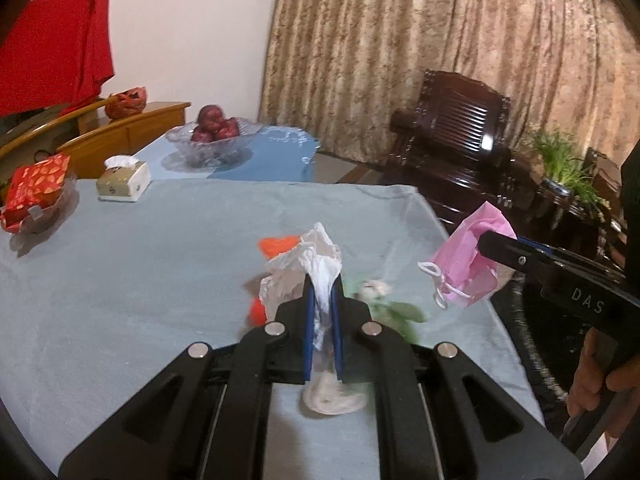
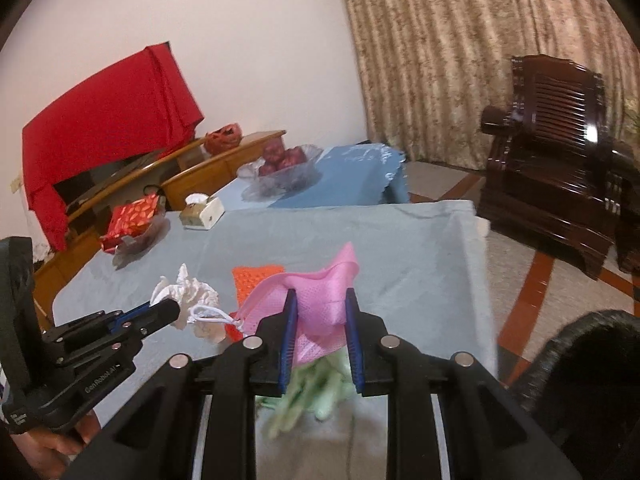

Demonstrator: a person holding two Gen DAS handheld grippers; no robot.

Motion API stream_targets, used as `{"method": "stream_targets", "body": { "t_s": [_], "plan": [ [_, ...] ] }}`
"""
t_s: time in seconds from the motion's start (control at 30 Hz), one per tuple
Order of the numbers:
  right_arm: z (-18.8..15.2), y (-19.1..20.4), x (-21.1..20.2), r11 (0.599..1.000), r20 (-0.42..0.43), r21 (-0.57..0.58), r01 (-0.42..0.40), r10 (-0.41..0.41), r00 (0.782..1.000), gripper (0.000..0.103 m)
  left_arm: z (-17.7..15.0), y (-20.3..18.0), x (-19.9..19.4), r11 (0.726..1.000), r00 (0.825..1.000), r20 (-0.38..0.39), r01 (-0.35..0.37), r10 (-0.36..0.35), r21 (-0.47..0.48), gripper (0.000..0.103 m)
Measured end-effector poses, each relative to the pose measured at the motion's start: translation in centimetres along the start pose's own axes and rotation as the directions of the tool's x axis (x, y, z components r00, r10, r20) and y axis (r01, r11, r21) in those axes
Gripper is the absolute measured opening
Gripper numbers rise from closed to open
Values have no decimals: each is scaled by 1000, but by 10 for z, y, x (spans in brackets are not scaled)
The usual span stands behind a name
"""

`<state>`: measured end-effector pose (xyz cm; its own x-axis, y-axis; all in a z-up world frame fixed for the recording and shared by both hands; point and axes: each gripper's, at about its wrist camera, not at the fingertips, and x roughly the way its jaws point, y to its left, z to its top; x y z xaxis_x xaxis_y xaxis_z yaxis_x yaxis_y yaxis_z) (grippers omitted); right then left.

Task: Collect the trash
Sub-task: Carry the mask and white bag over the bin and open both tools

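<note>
My left gripper [image 1: 322, 292] is shut on a crumpled white tissue [image 1: 308, 264] and holds it above the grey-blue tablecloth [image 1: 140, 272]. My right gripper [image 2: 322, 304] is shut on a pink mesh bag [image 2: 316, 304] with a white drawstring [image 2: 212, 314], lifted near the table's right edge; it also shows in the left wrist view [image 1: 470, 264]. On the cloth lie an orange mesh piece [image 2: 256, 276], green scraps [image 2: 316, 392] under the right gripper, and a white fluffy wad [image 1: 332, 396] under the left gripper.
A black bin [image 2: 584, 364] stands on the floor right of the table. At the table's far end are a tissue box [image 1: 124, 182], a red packet in a dish [image 1: 34, 194] and a glass bowl of red fruit [image 1: 214, 136]. A dark wooden armchair [image 1: 452, 140] stands beyond.
</note>
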<state>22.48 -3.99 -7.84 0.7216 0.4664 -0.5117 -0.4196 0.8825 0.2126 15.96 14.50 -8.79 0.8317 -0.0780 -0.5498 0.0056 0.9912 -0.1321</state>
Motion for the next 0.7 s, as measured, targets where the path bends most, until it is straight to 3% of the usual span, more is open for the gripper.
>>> {"method": "stream_targets", "body": {
  "t_s": [0.33, 0.7],
  "plan": [
    [-11, -41, -66, 993, 39, 30, 115, -116, 993, 22, 1, -64, -14, 991, 993, 13, 119, -120, 64, 7],
    [-36, -101, -130, 960, 47, 83, 269, -274, 961, 22, -9, -152, -9, 949, 962, -22, 274, -273, 158, 7]
  ]
}}
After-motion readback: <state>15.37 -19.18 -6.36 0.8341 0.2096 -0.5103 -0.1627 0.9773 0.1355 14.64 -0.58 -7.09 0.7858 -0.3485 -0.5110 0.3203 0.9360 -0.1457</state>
